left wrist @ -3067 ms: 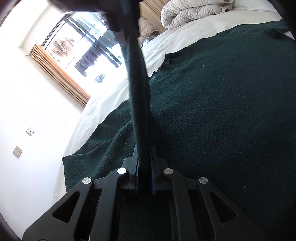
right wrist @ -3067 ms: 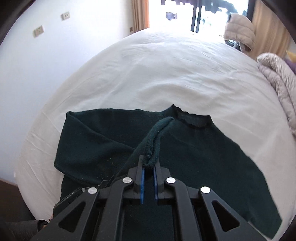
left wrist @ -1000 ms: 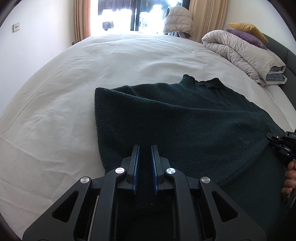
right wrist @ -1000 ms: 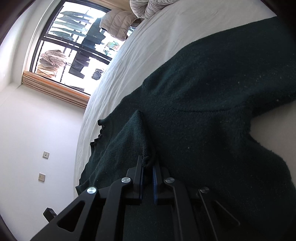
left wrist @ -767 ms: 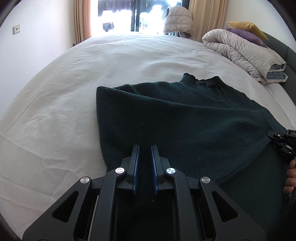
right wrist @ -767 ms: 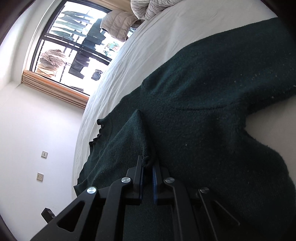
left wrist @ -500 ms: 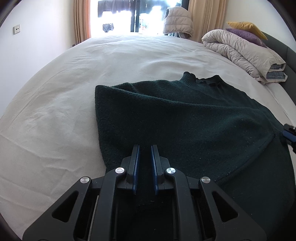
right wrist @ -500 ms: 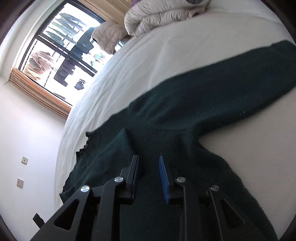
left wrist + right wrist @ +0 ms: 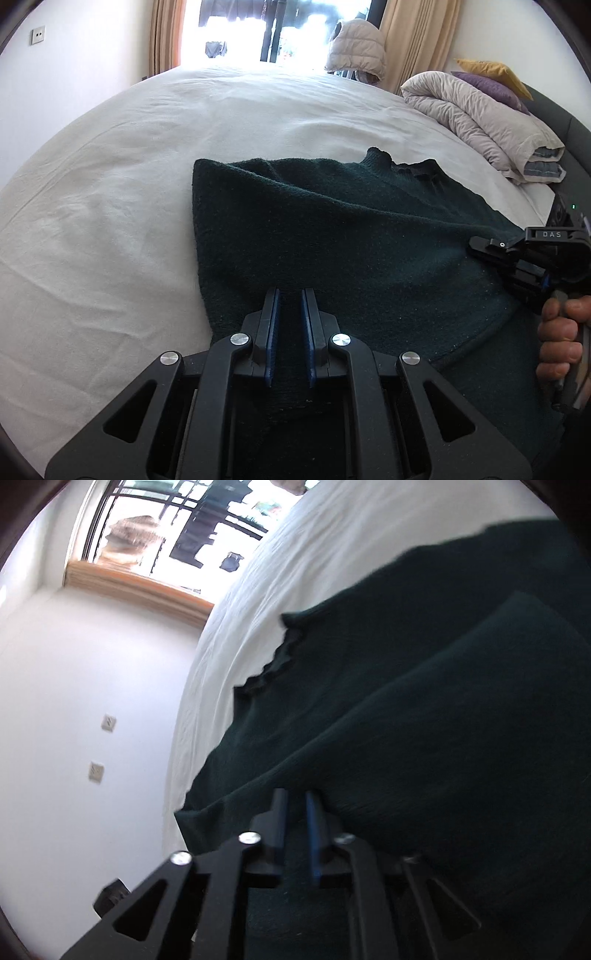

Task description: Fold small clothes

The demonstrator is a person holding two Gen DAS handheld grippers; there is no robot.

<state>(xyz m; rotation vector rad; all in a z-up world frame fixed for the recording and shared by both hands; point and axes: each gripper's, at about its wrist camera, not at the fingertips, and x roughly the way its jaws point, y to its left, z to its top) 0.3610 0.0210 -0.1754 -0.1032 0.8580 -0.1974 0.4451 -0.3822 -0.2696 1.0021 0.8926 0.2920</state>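
On a white-sheeted bed [image 9: 110, 229], my dark green knit sweater [image 9: 369, 236] lies spread. My left gripper [image 9: 290, 332] pinches its hem; my right gripper [image 9: 297, 830] has snapped together, apparently empty. Soft, floppy knit: best taken by edges.

White bed sheet [image 9: 110, 192], rolled duvet [image 9: 480, 118], puffer jacket [image 9: 356, 46], curtains [image 9: 413, 40].

Dark green knitted sweater [image 9: 351, 229] spread flat on white-sheeted bed [image 9: 147, 155], collar toward the window. Left gripper [image 9: 290, 299] low over the near hem, jaws nearly closed with knit between them. At right edge, a hand [image 9: 559, 339] holding the black right gripper [image 9: 480, 245]. Rolled beige duvet [image 9: 480, 114] beyond.
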